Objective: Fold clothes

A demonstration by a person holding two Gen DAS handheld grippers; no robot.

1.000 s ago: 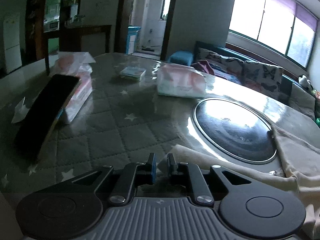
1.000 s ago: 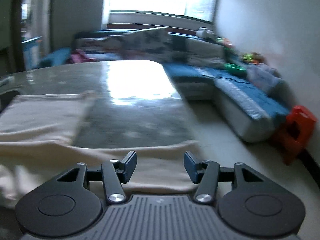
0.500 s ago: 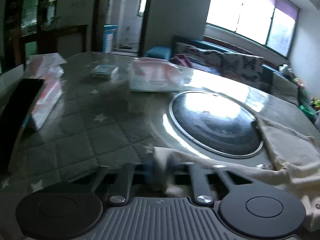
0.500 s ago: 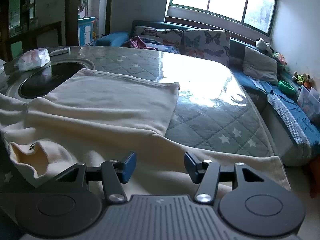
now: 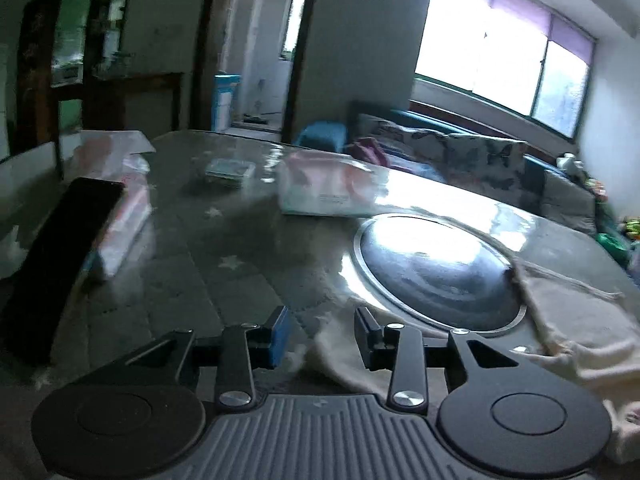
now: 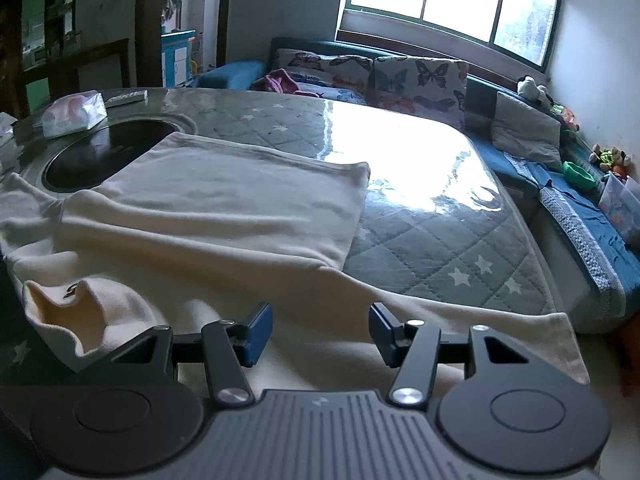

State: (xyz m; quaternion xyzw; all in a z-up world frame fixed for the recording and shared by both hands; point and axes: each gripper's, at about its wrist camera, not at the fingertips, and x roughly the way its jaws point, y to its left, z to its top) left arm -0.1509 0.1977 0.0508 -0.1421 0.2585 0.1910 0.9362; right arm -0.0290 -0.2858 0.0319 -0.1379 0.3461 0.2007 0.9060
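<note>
A cream garment [image 6: 224, 216] lies spread on the quilted grey table, one side folded over the middle and a bunched collar end [image 6: 100, 308] at the near left. My right gripper [image 6: 320, 330] is open and empty just above the garment's near edge. In the left wrist view a corner of the same garment [image 5: 332, 344] lies between the open jaws of my left gripper [image 5: 322, 332], loose on the table. More of the cloth [image 5: 576, 320] trails off to the right.
A round black glass hob [image 5: 436, 268] is set in the table. Behind it are a tissue pack [image 5: 328, 192], a second tissue pack [image 5: 120, 216] with a dark phone [image 5: 60, 240] leaning on it, and a small box [image 5: 230, 168]. A sofa [image 6: 400, 76] stands beyond the table.
My left gripper was shut on the garment corner and has opened, leaving the corner on the table. My right gripper swung left from the table edge to over the garment, staying open.
</note>
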